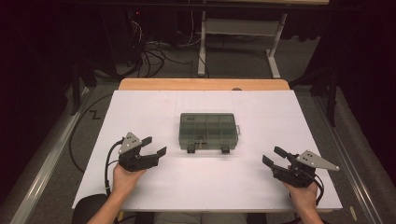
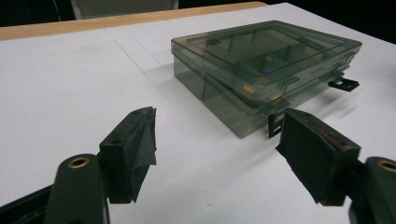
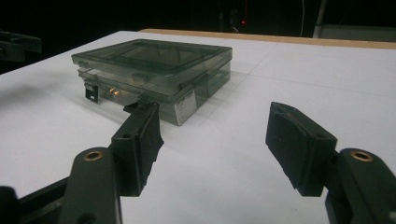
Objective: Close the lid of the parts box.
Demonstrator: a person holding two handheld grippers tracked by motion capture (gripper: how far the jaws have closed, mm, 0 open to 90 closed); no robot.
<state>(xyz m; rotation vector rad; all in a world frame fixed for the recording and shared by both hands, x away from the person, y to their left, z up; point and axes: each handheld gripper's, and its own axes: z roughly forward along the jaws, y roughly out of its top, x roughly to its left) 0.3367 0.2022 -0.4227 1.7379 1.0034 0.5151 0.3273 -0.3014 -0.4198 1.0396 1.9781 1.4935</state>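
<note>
We have hardly begun, as we judge it: our left hand-held gripper (image 1: 155, 145) rests near the front left of the surface (image 1: 154, 186), jaws apart and empty; the smoky compartment box (image 1: 208, 131) lies shut at the centre, latches untouched; our right hand-held gripper (image 1: 273, 156) waits at the front right, likewise spread. Beyond the white surface, cables (image 1: 152, 56) and a white table frame (image 1: 243, 35) stand in a dim room.

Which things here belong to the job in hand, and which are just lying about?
In the job:
- organizer box, lid down, two front latches hanging loose
- left gripper, open, apart from the box
- right gripper, open, apart from the box

Lying about:
- cables on the floor beyond the table
- white desk frame farther back
</note>
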